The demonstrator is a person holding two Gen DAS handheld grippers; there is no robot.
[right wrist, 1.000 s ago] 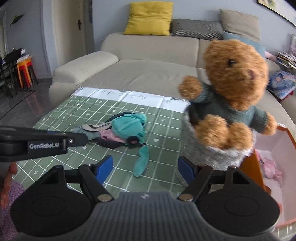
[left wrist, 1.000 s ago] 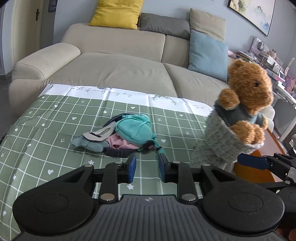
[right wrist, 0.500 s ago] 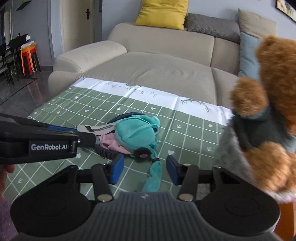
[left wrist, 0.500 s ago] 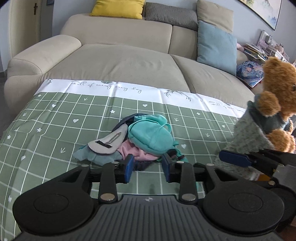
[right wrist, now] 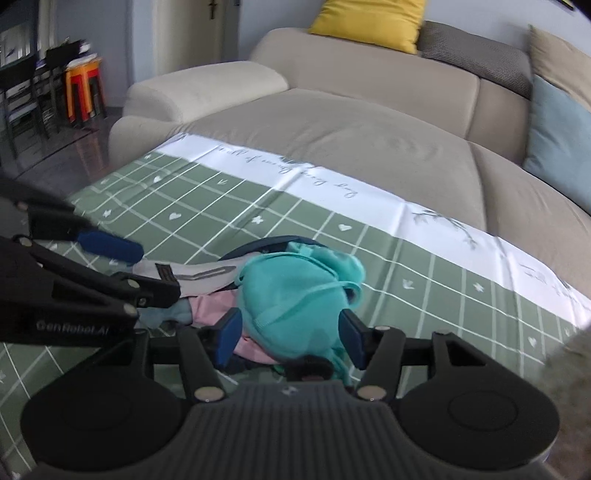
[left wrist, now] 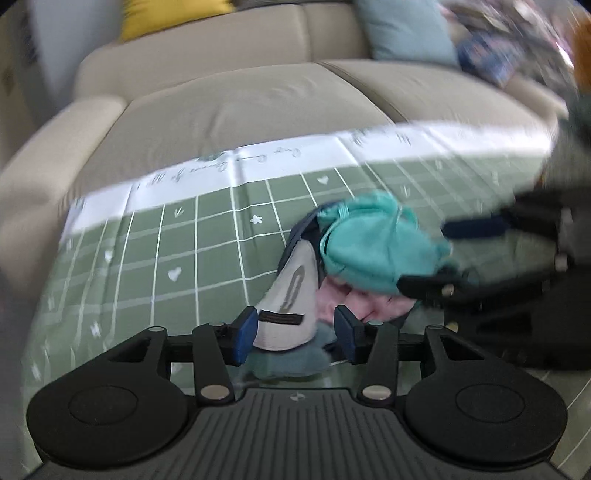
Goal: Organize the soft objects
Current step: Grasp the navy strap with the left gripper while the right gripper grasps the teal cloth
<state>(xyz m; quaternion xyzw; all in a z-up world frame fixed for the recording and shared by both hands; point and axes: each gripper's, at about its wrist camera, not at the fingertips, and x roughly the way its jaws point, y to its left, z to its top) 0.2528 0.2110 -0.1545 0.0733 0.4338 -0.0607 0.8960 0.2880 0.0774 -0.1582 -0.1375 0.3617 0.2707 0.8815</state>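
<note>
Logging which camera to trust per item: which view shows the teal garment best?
The right wrist view: the teal garment is sharp and central there, sitting between the opening fingers of the right tool, its drawstring visible. The left wrist view shows it off to the right, motion-blurred and partly covered by the right tool.

Beige sofa (right wrist: 332, 122), yellow cushion (right wrist: 369, 22)

A green checked cloth (right wrist: 207, 206) with a white far border covers the surface, filling the lower frame. On it, at centre, lies a pile of soft clothes (right wrist: 295, 295), teal on top.
</note>
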